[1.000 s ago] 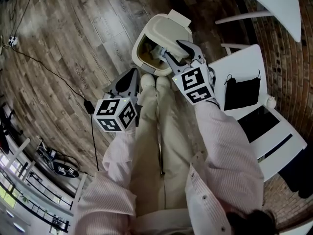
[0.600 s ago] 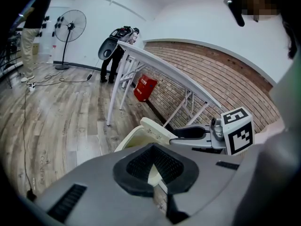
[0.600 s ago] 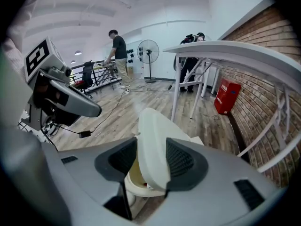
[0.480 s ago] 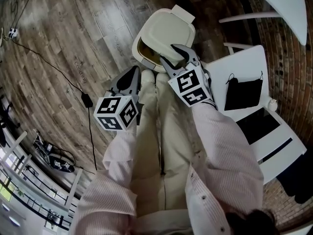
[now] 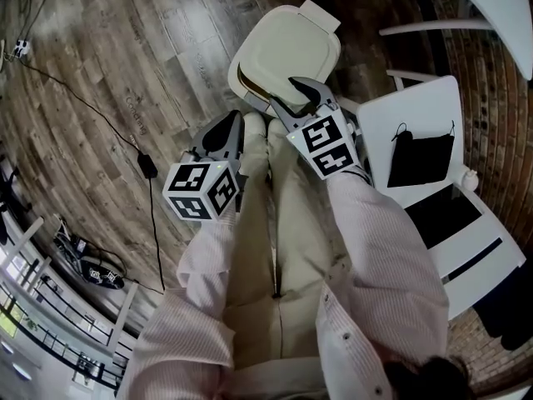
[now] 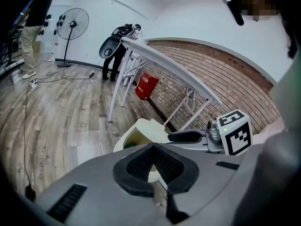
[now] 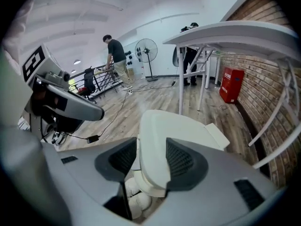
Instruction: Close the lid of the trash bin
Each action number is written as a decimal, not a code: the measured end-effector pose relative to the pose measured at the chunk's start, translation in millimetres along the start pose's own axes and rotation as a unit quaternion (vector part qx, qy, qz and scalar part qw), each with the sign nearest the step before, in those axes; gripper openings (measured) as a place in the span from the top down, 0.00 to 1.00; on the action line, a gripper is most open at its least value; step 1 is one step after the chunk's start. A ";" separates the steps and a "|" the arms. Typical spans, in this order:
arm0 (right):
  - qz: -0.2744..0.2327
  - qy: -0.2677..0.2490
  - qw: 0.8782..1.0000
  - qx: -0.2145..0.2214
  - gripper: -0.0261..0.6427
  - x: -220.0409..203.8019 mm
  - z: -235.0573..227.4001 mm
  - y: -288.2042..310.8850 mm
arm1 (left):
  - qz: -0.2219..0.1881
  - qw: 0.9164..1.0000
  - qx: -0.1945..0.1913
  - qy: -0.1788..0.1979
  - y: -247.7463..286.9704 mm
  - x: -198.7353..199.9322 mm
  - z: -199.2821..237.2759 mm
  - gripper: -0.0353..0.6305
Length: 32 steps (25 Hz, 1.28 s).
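Cable (image 5: 82,98): lies across the left part of the floor (image 5: 166,40).
Left tool (image 5: 227,130): jaws pressed together and empty, above the floor beside the shoes (image 5: 260,136), apart from the bin.
Bin (image 5: 236,75): on the floor near its brick-wall edge, just ahead of the shoes.
Lid (image 5: 287,44): almost down, with a dark slit left at the bin's left rim.
Right tool (image 5: 285,94): pinching the lid's near edge, a pad on each face.
Mask (image 5: 420,158): black, on the white seat (image 5: 391,123).

Black cloth (image 5: 420,158) on white seat (image 5: 385,123), next to brick wall (image 5: 493,90). Black cable (image 5: 147,167) on wood floor (image 5: 92,32). Fan (image 6: 74,23) & red box (image 6: 147,85) far back.
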State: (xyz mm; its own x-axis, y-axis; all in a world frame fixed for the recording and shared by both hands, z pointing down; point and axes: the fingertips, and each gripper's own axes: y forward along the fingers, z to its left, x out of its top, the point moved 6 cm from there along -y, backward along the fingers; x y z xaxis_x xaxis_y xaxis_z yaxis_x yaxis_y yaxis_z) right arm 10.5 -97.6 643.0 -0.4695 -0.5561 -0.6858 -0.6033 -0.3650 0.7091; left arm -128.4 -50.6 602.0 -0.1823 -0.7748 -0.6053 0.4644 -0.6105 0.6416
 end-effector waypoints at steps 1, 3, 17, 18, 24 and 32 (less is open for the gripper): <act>-0.002 0.010 1.000 0.003 0.69 -1.8 0.7 2.0 | 0.001 1.000 0.000 0.000 0.1 -1.5 1.5 0.96; -0.008 0.036 0.999 0.007 0.69 -5.8 0.7 6.4 | 0.002 1.000 -0.001 0.001 0.8 -4.1 4.2 0.96; 0.010 0.126 0.992 0.005 0.84 -38.1 -0.4 37.7 | 0.005 1.000 -0.001 -0.002 13.1 -22.4 20.0 0.96; 0.013 0.121 0.993 0.000 0.87 -40.4 -1.1 39.9 | 0.005 1.000 -0.001 -0.002 14.7 -23.8 21.0 0.96; 0.038 0.110 0.993 -0.016 0.94 -50.8 -2.0 54.4 | 0.004 1.000 -0.003 -0.003 24.4 -30.2 27.5 0.96; 0.066 0.094 0.993 -0.036 0.95 -63.1 -1.3 70.2 | 0.006 1.000 -0.004 -0.006 32.8 -40.2 32.9 0.96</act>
State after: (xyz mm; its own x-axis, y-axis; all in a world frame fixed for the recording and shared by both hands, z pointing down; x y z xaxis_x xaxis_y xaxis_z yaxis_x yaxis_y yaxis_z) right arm -1.4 -89.1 736.3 -0.4088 -0.7301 -0.5476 -0.4937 -0.3278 0.8055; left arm -134.4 -44.9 663.0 -0.1865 -0.7841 -0.5920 0.4731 -0.5998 0.6453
